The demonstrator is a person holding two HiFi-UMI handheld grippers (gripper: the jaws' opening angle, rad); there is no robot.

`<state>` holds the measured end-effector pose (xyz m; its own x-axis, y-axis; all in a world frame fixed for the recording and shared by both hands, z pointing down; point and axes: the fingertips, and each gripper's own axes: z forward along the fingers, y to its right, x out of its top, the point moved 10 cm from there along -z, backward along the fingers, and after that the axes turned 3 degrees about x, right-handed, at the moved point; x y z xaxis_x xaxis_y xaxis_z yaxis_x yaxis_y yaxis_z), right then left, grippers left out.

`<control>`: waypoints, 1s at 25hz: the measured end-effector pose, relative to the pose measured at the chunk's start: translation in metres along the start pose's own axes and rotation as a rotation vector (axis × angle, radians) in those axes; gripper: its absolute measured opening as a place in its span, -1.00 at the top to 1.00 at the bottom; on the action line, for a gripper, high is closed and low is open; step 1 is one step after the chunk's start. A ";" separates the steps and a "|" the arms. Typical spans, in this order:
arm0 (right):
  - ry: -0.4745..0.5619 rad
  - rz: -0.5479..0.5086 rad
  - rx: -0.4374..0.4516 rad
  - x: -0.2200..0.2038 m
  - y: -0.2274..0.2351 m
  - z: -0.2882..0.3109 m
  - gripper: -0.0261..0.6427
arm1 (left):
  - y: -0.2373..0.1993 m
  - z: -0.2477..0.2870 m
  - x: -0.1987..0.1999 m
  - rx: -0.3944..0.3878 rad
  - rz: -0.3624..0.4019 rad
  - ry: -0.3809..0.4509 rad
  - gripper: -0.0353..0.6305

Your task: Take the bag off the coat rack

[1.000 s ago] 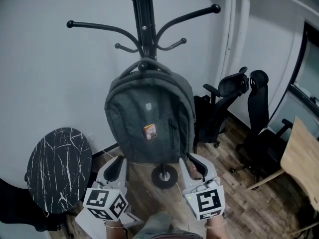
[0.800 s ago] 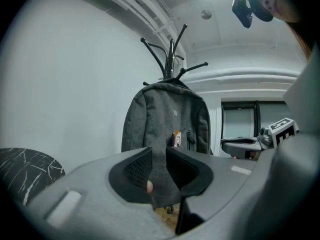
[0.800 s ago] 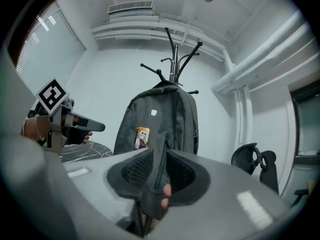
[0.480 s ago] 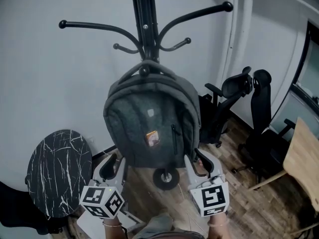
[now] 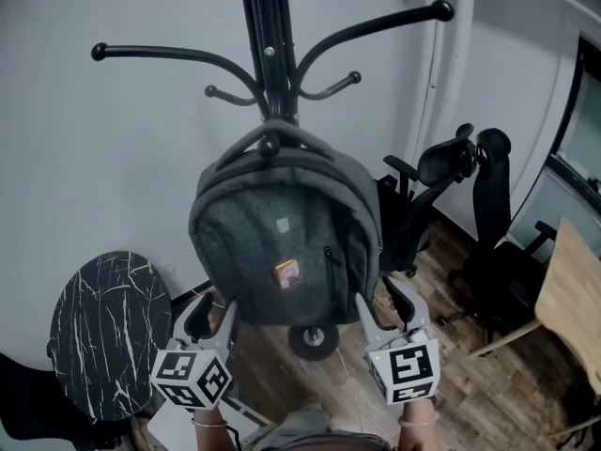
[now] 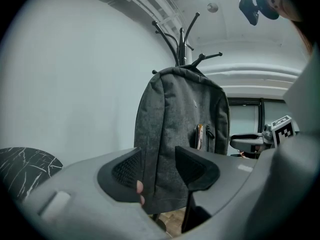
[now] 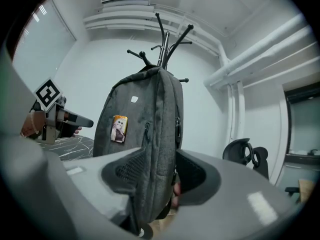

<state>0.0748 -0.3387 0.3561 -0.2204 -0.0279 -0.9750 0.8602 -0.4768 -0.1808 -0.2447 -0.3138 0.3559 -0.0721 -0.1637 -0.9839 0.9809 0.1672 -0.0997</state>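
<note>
A dark grey backpack (image 5: 282, 242) hangs by its top loop from a black coat rack (image 5: 268, 54). My left gripper (image 5: 211, 305) is at the bag's lower left corner and my right gripper (image 5: 387, 303) at its lower right corner. In the left gripper view the backpack's (image 6: 175, 134) side edge lies between the left gripper's (image 6: 157, 169) jaws, which have just been opening and stand wide. In the right gripper view the backpack (image 7: 145, 134) fills the gap of the right gripper (image 7: 157, 171), whose jaws have also just been opening. Neither pair of pads visibly presses on the fabric.
A round black marble table (image 5: 108, 332) stands at the lower left. Black office chairs (image 5: 470, 205) and a wooden desk (image 5: 573, 299) are at the right. The rack's round base (image 5: 315, 338) sits on the wood floor under the bag. A white wall is behind.
Both grippers have moved forward from below the bag to its lower corners, and their jaws have spread wider. The bag still hangs on the rack.
</note>
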 end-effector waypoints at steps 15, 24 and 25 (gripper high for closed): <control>-0.057 0.061 0.033 -0.029 0.013 0.041 0.18 | -0.025 0.043 -0.021 -0.026 -0.010 -0.131 0.19; -0.125 0.083 0.048 -0.047 0.013 0.061 0.11 | -0.030 0.066 -0.036 -0.084 0.010 -0.213 0.19; -0.124 0.091 0.050 -0.049 0.013 0.063 0.11 | -0.031 0.068 -0.038 -0.091 0.008 -0.215 0.19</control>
<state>0.0673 -0.3988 0.4098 -0.2006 -0.1793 -0.9631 0.8558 -0.5105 -0.0832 -0.2600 -0.3789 0.4062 -0.0150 -0.3634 -0.9315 0.9602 0.2545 -0.1147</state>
